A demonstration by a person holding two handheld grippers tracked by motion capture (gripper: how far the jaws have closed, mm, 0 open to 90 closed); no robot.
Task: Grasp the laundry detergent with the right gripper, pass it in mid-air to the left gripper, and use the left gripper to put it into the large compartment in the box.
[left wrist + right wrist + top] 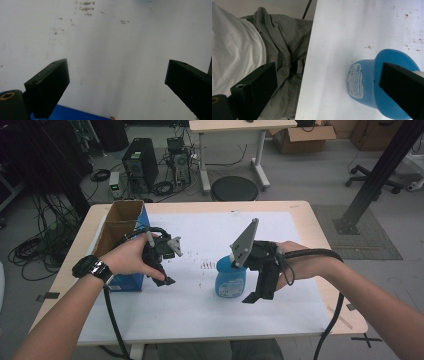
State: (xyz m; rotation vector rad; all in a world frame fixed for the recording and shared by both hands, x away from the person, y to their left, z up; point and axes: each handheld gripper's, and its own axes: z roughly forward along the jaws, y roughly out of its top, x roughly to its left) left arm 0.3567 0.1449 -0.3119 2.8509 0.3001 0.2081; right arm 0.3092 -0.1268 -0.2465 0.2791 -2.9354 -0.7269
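Left gripper [167, 265] by box [121, 227], jaws wide, empty. Right gripper [260, 290] beside bottle [230, 279] on table [200, 310], jaws wide, holding nothing.

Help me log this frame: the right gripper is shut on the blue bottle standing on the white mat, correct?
Not quite. The right gripper is open: in the right gripper view its jaws stand wide apart, beside the blue bottle, not clamping it. The bottle does stand on the white mat.
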